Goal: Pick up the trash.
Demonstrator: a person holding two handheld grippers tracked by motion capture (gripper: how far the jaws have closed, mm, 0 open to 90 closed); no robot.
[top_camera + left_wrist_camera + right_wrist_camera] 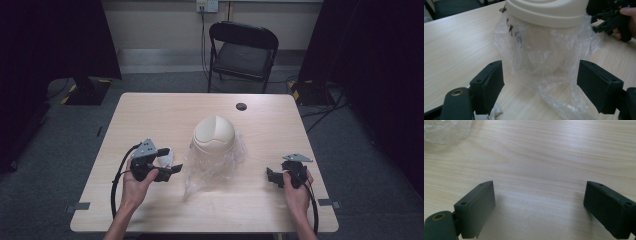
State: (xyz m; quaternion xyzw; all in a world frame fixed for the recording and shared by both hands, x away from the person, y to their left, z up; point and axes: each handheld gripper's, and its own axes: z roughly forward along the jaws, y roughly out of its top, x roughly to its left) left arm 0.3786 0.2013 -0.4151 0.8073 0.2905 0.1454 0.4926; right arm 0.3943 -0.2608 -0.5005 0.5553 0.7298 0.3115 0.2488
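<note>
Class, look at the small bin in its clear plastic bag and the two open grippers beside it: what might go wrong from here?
The clear bag is thin, crumpled and loose around the cream bin, so the left gripper may pinch only film and tear it. The bin looks light, so pulling the bag could tip it or drag it across the table.

I see bare table (pixel 150 112) all around; only the cream bin (pixel 214 134) and its crinkly plastic bag (pixel 210 172) block the middle.
</note>
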